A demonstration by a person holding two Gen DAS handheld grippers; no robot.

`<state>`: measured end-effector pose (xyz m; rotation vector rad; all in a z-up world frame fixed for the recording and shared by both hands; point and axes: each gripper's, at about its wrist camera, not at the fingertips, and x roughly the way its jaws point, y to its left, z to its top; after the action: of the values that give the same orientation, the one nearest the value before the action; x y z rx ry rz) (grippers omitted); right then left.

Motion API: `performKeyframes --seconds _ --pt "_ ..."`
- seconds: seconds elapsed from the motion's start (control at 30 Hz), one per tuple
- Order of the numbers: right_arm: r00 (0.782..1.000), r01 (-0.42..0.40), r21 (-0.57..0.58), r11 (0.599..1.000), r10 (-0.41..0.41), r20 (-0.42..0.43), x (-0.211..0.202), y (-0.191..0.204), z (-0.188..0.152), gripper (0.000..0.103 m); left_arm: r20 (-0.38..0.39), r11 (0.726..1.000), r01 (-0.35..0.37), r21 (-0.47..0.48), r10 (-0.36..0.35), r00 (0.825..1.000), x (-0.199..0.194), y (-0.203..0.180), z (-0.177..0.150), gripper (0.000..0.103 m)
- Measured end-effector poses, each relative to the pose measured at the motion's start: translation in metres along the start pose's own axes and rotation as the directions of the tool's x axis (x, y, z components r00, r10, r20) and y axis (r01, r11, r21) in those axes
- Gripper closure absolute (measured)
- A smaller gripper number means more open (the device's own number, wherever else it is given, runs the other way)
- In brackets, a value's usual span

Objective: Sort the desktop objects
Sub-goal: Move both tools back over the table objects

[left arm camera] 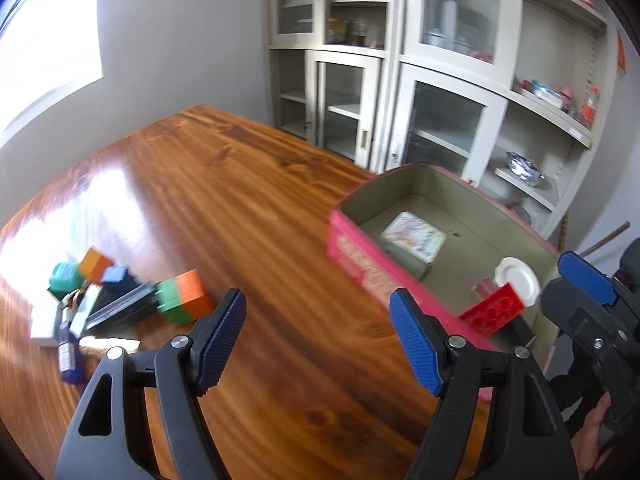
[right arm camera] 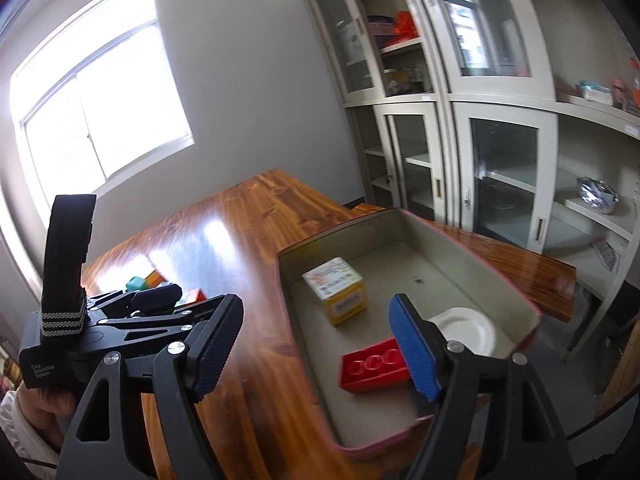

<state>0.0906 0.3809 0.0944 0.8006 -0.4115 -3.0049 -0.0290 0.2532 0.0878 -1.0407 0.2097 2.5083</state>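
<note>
Inside the pink box [right arm camera: 404, 446], near its right end, lies the red brick [right arm camera: 370, 368] beside a white lid [right arm camera: 466, 330] and a yellow carton [right arm camera: 338, 292]. Both the right hand-held gripper [right arm camera: 316, 354] and left hand-held gripper [left arm camera: 318, 342] are released, holding nothing. Next, steer left toward the pile [left arm camera: 120, 300] on the tabletop [left arm camera: 248, 200], approaching 1 block squarely.

Both grippers, left gripper [left arm camera: 318, 334] and right gripper [right arm camera: 316, 340], have black frames, silver screws and blue ribbed pads. A white sleeve [right arm camera: 16, 428] covers the person's left wrist
</note>
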Motion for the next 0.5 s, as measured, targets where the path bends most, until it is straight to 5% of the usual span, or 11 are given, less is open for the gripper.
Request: performKeyframes --seconds 0.5 --pt "0.984 -0.138 -0.111 0.984 0.123 -0.129 0.050 0.088 -0.020 0.023 -0.032 0.966 -0.194 -0.171 0.191 0.981 -0.016 0.131 -0.046 0.025"
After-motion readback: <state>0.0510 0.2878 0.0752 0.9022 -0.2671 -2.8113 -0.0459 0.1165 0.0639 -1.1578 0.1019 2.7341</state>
